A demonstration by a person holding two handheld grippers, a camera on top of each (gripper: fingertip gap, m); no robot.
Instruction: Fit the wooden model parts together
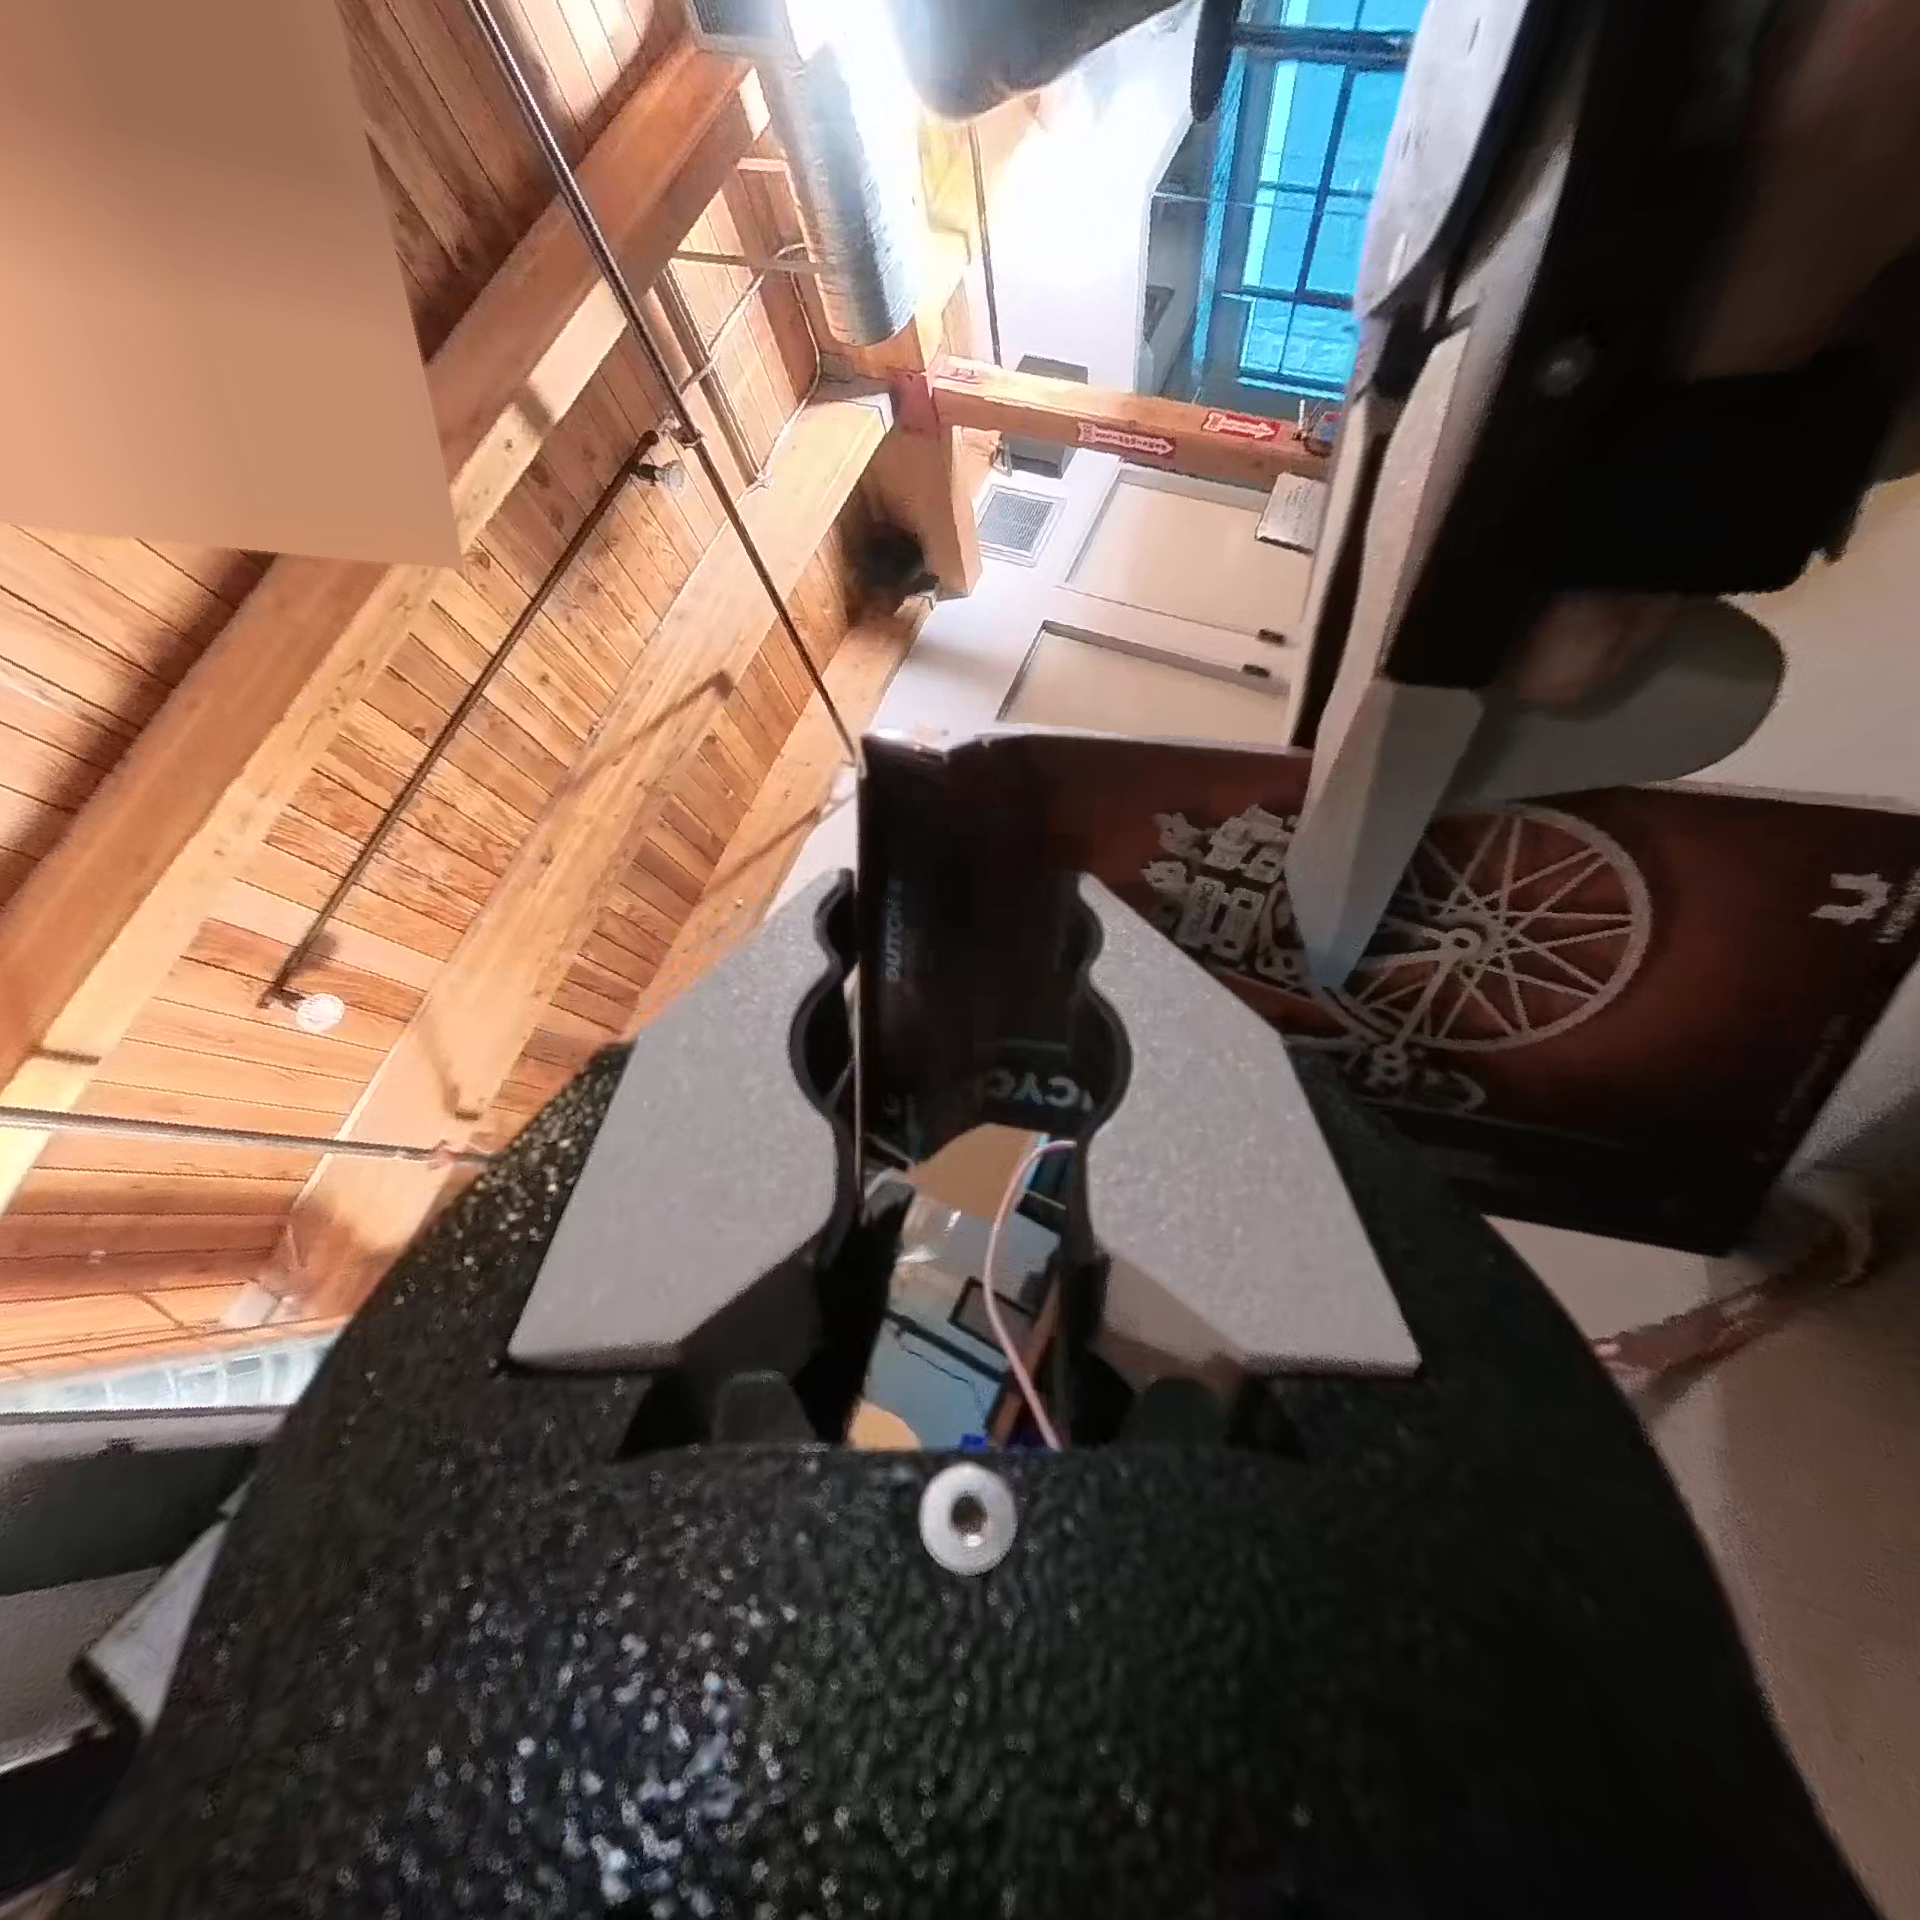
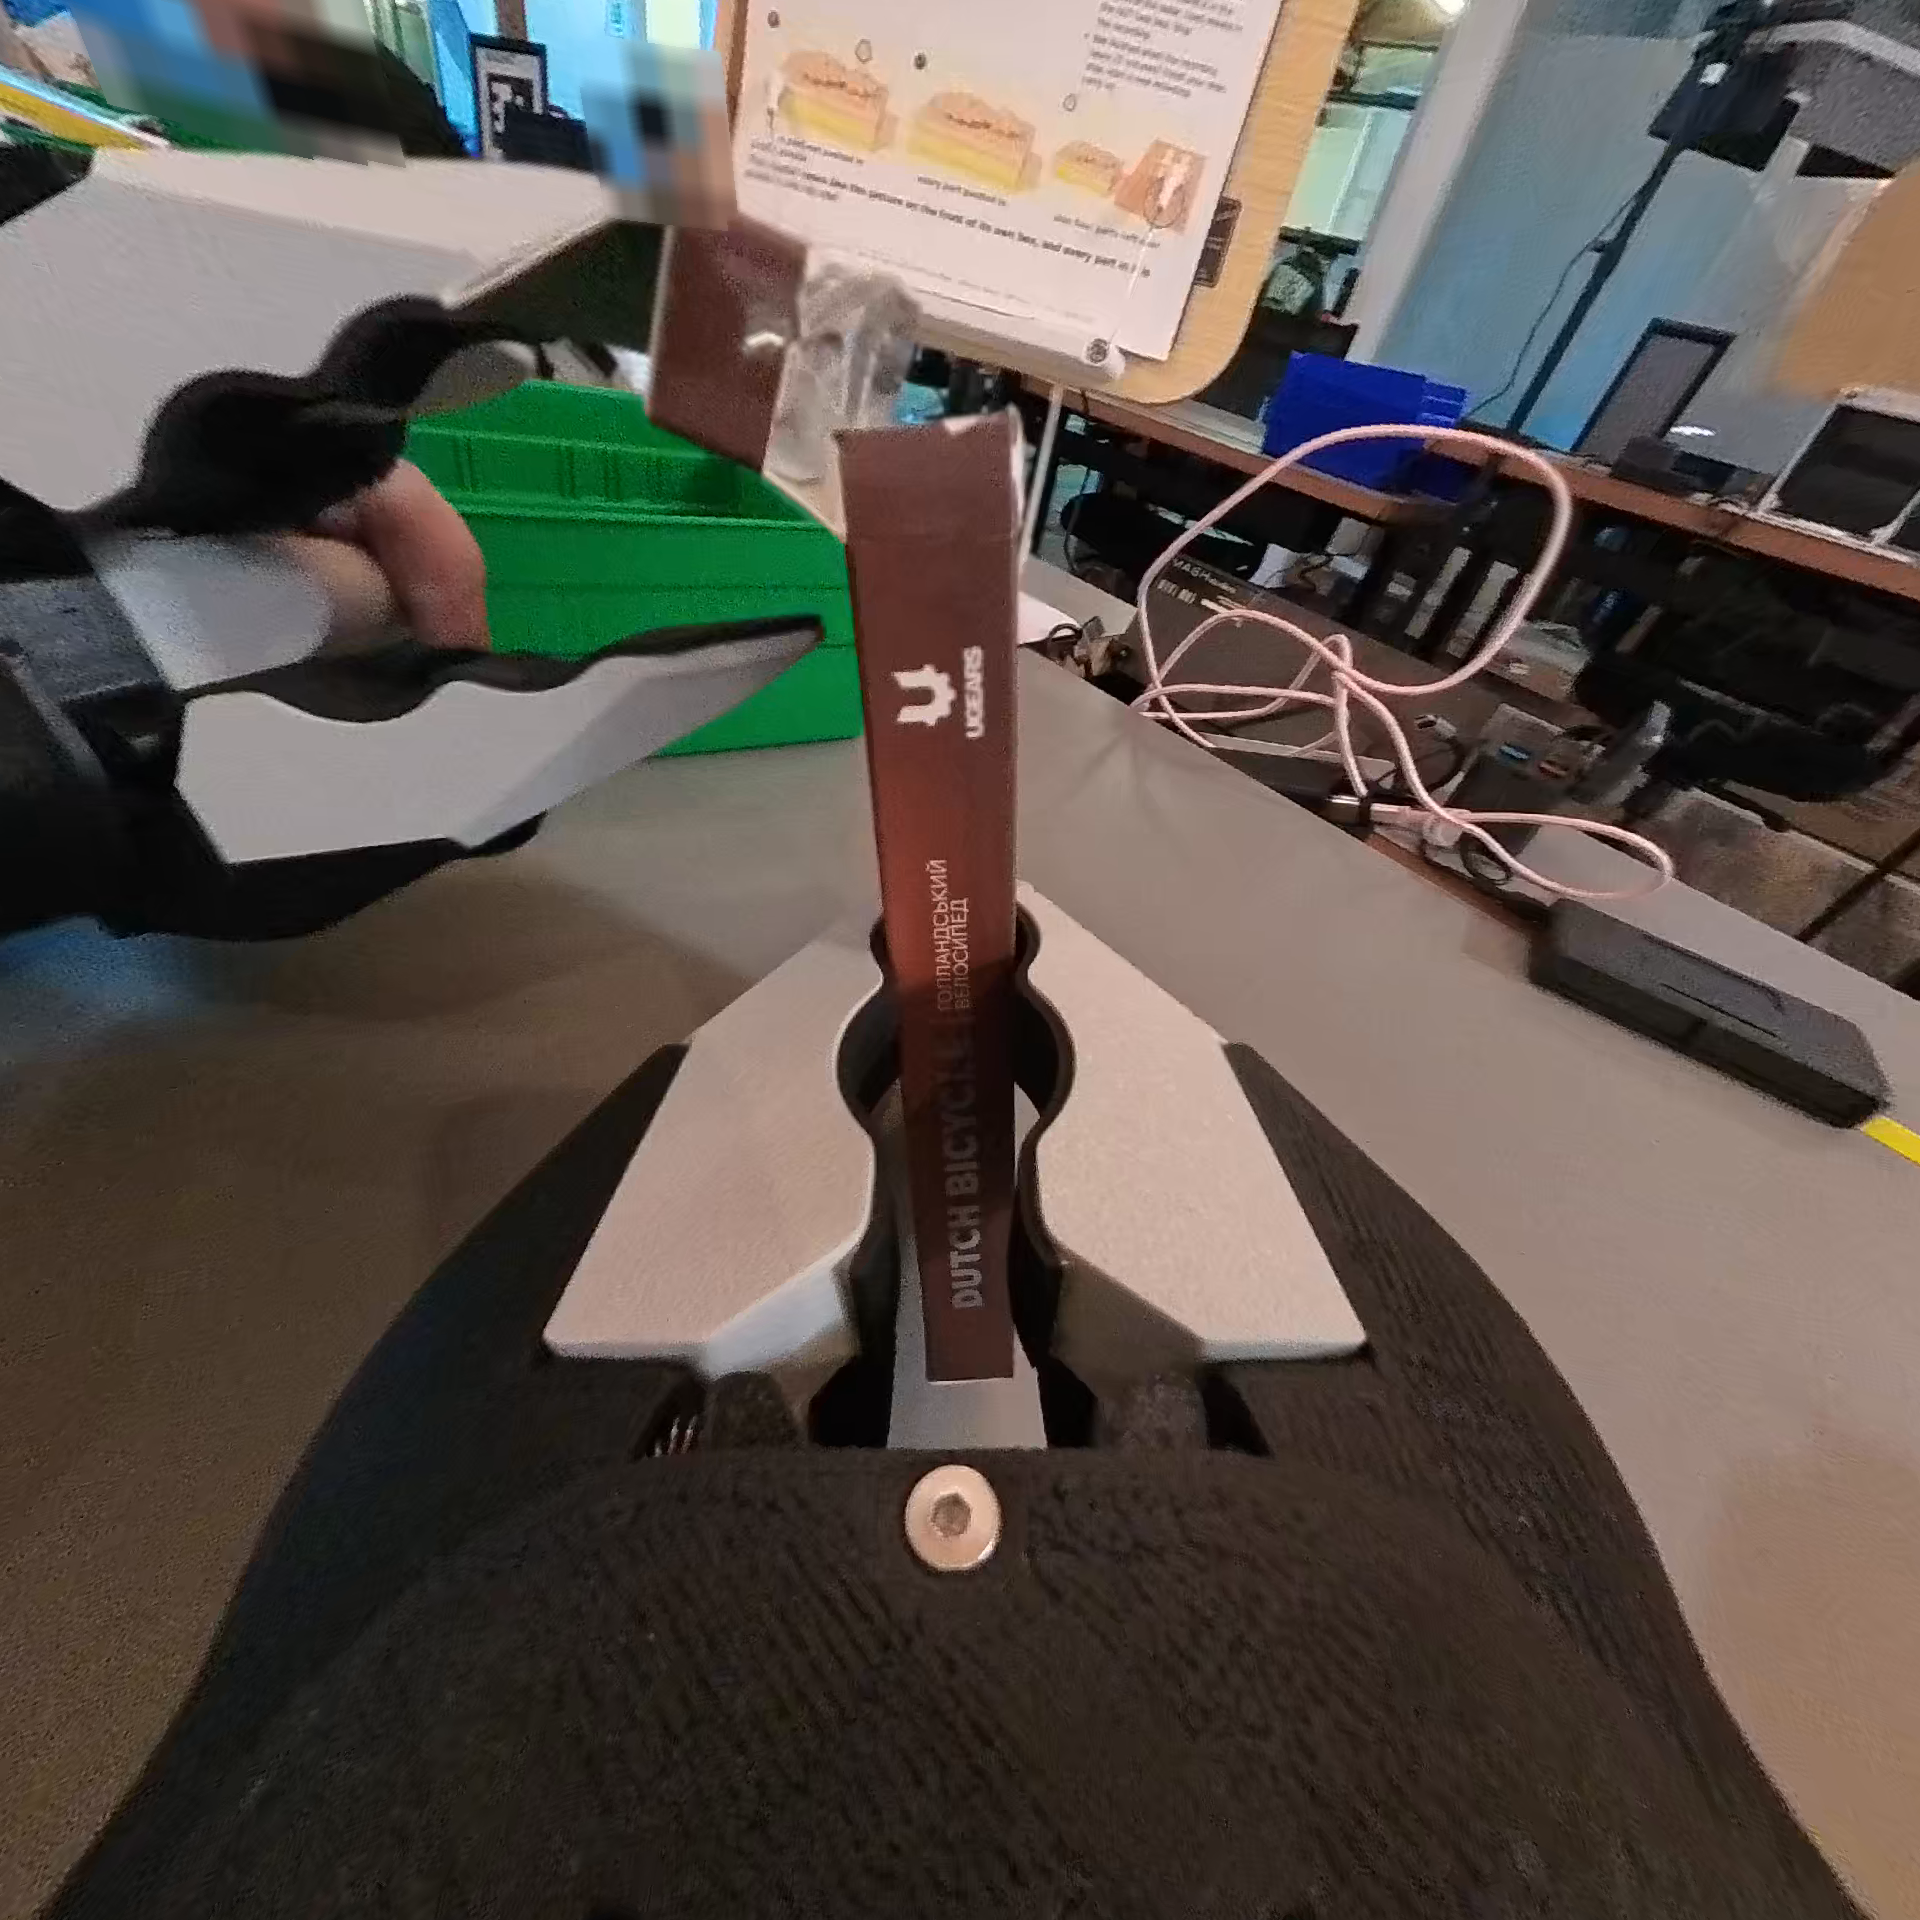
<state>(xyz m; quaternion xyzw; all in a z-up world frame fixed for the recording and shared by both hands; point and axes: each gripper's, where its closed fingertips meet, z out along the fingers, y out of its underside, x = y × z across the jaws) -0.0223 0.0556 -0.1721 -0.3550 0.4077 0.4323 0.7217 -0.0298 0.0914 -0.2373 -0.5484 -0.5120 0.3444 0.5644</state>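
A flat brown cardboard kit box with a bicycle wheel drawn on its face (image 1: 1558,987) is held up in the air. No wooden parts show. My right gripper (image 2: 951,914) is shut on the box's narrow side (image 2: 935,675) and holds it upright above the grey table (image 2: 520,1039). One of its fingers (image 1: 1361,810) crosses the box face in the left wrist view. My left gripper (image 1: 964,883) is open, its fingers on either side of the box's top end. From the right wrist view it (image 2: 727,416) comes in from the left, jaws apart around the loose end flap (image 2: 717,332).
A green bin (image 2: 623,540) stands behind the box. A pink cable (image 2: 1351,644) loops over the table's right edge near a flat black device (image 2: 1704,1029). A board with an instruction sheet (image 2: 987,135) stands at the back. A person's fingers (image 2: 416,551) hold the left gripper.
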